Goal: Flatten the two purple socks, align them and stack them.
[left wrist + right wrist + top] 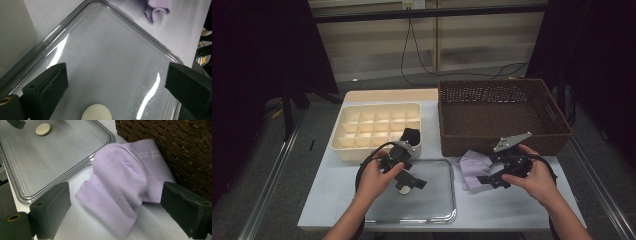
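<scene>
White desk (507, 210), my left tool (404, 181) wide open over the clear tray (432, 212), right tool (489, 179) open around the purple cloth (473, 167), both empty

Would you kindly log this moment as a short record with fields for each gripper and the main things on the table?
left gripper: jaws open, over the clear tray, above a small round cream disc
right gripper: jaws open, either side of the lilac cloth
lilac cloth: crumpled on the table, against the brown wicker basket, beside the tray
divided cream box: behind the tray
black item: in the box's near right corner, kind unclear
</scene>
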A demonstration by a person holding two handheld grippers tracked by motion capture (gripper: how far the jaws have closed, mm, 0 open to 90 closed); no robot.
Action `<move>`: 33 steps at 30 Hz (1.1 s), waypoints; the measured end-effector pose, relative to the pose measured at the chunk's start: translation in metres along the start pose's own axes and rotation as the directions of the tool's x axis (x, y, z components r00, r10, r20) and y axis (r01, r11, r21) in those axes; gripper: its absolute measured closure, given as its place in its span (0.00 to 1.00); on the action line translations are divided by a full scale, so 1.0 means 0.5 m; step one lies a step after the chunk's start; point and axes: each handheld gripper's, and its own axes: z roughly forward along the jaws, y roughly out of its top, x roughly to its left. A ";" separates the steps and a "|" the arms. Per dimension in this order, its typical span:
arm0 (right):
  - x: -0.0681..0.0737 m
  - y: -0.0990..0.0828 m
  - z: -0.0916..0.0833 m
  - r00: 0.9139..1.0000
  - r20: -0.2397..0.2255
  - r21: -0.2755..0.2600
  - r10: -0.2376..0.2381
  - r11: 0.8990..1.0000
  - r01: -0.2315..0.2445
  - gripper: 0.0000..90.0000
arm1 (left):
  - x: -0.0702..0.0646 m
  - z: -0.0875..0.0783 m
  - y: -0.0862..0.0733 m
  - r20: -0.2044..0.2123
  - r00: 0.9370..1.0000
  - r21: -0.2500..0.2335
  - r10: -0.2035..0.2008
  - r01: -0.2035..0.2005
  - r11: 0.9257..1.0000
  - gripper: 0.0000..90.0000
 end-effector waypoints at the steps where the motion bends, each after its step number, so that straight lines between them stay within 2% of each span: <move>1: -0.001 -0.002 0.001 1.000 0.004 0.000 0.004 1.000 -0.004 0.10 | 0.000 0.000 0.000 -0.001 1.000 0.003 0.004 -0.004 1.000 0.05; 4: -0.001 -0.003 0.003 1.000 0.014 0.003 0.007 1.000 -0.007 0.10 | 0.001 0.003 0.001 0.001 1.000 0.006 0.009 -0.009 1.000 0.05; 5: 0.000 -0.004 0.005 1.000 0.017 -0.001 0.006 1.000 -0.006 0.10 | -0.004 0.007 0.001 0.001 1.000 -0.012 -0.023 0.023 1.000 0.05; 6: 0.002 -0.004 0.008 1.000 0.019 -0.003 0.011 1.000 -0.011 0.10 | 0.000 0.004 0.003 0.002 1.000 0.017 0.012 -0.012 1.000 0.05; 7: 0.003 -0.004 0.011 1.000 0.013 -0.005 0.012 1.000 -0.012 0.10 | -0.001 0.005 0.003 0.004 1.000 0.015 0.013 -0.014 1.000 0.05; 9: 0.006 -0.005 0.019 1.000 0.031 0.016 0.002 1.000 -0.003 0.10 | -0.003 0.008 0.005 0.005 1.000 0.005 0.010 -0.010 1.000 0.05; 12: 0.006 -0.006 0.024 1.000 0.031 0.013 -0.001 1.000 0.000 0.11 | -0.002 0.008 0.007 0.003 1.000 0.015 0.025 -0.025 1.000 0.05; 15: 0.008 -0.005 0.029 1.000 0.023 0.012 0.005 1.000 -0.005 0.15 | -0.004 0.011 0.007 0.002 1.000 0.016 0.018 -0.018 1.000 0.05; 17: 0.008 -0.004 0.030 1.000 0.026 0.010 0.004 1.000 -0.004 0.18 | -0.004 0.013 0.008 0.008 1.000 0.030 0.030 -0.030 0.999 0.05; 18: 0.008 -0.004 0.030 1.000 0.025 0.007 0.005 1.000 -0.005 0.19 | -0.006 0.017 0.007 0.006 1.000 0.015 0.023 -0.023 1.000 0.05; 23: 0.006 -0.007 0.029 1.000 0.015 0.009 0.012 1.000 -0.012 0.30 | -0.006 0.021 0.009 0.008 0.999 0.024 0.033 -0.033 0.999 0.05; 24: 0.005 -0.009 0.029 1.000 0.014 0.014 0.011 1.000 -0.011 0.38 | -0.008 0.023 0.009 0.005 1.000 0.023 0.027 -0.027 0.999 0.05; 33: 0.004 -0.016 0.035 1.000 -0.002 0.035 0.013 0.999 -0.013 0.68 | -0.008 0.035 0.011 0.012 1.000 0.020 0.028 -0.028 0.999 0.05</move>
